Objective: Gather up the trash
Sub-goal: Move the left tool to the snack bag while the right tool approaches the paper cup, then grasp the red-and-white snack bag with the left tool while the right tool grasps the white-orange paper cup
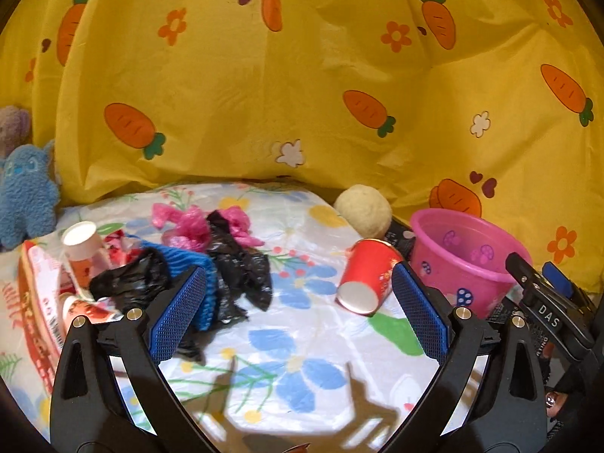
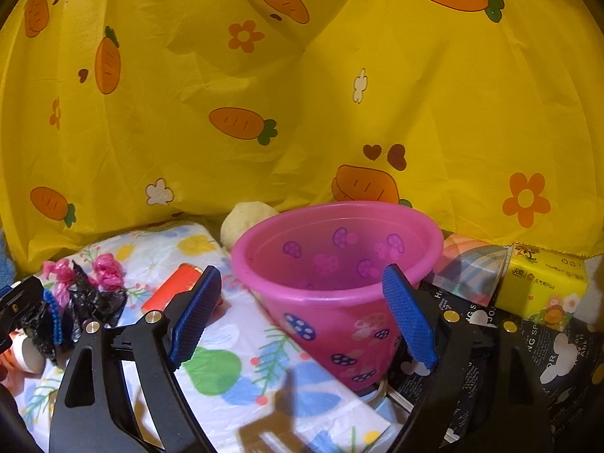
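Status: collection is at an early stage, as far as the views show. The pink bucket (image 2: 336, 264) stands at the right edge of the floral cloth (image 1: 302, 339), and what you can see of its interior holds no trash; its floor is hidden behind the near wall.

Trash outstanding, all on the cloth:
- a red paper cup (image 1: 368, 277) lying on its side just left of the bucket;
- crumpled black plastic bags (image 1: 241, 268) with pink plastic bags (image 1: 196, 226) tangled behind them;
- a blue foam net (image 1: 192, 264) under the black bags;
- a white paper cup (image 1: 81, 243) and printed wrappers (image 1: 41, 302) at the far left.

Tongs: your left gripper (image 1: 298, 309) is spread wide and empty, over bare cloth between the black bags and the red cup. Your right gripper (image 2: 302, 313) is also spread wide and empty, with the near side of the bucket framed between its fingers; no pad contacts the bucket.

View differences: the left wrist view shows the full trash pile, the white cup, and a blue plush toy (image 1: 26, 192) at the far left. The right wrist view shows the bucket interior and a yellow tissue pack (image 2: 543, 283) on a dark printed sheet (image 2: 528, 358) to its right; there the red cup is half hidden behind the left finger.
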A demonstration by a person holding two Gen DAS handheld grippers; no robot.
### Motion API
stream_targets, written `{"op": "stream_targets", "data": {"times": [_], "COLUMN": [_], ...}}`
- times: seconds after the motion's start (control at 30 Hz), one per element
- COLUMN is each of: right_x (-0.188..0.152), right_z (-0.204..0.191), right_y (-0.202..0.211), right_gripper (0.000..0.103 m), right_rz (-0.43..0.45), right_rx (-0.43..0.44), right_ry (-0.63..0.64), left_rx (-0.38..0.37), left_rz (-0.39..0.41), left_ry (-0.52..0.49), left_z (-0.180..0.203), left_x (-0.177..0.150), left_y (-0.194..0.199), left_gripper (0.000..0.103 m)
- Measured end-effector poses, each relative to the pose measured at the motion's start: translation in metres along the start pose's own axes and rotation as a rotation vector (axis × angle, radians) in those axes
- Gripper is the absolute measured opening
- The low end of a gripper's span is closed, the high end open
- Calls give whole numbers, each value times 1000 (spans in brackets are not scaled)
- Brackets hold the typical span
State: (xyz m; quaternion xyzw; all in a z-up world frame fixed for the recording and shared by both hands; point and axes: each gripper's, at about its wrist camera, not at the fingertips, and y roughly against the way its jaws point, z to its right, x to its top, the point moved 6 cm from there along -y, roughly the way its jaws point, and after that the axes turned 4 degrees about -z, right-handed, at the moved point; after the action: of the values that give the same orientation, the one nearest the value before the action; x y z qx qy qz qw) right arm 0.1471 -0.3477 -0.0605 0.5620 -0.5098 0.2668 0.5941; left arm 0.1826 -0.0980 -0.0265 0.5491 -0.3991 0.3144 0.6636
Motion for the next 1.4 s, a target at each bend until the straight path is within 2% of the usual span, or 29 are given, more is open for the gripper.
{"op": "stream_targets", "data": {"times": [0.33,0.53,0.7,0.83,0.97,1.07,1.17,1.27,1.4], "right_x": [-22,-36,-48,-54,-58,-58,-59,-60,-64], "right_z": [-71,-121,-155,-169,-177,-179,-179,-180,-184], "right_y": [33,46,55,58,56,53,49,45,43], "right_gripper": [85,85,85,85,85,85,85,85,85], "right_rz": [-3,-21,-35,-47,-62,-70,-78,-90,-102], "right_rx": [156,255,323,346,353,354,355,356,366], "right_ry": [82,149,196,223,236,239,234,236,249], "left_rx": [252,337,347,344,288,316,309,290,291], "left_rz": [30,11,-18,-43,-122,-156,-206,-251,-253], "left_ry": [88,144,158,158,172,147,144,155,169], "left_z": [-102,-150,-167,-172,-173,-177,-180,-183,-188], "left_x": [-40,-57,-65,-67,-69,-68,-70,-74,-75], "left_y": [58,78,81,73,56,45,33,24,24], "left_gripper": [97,97,97,96,91,84,73,58,38]}}
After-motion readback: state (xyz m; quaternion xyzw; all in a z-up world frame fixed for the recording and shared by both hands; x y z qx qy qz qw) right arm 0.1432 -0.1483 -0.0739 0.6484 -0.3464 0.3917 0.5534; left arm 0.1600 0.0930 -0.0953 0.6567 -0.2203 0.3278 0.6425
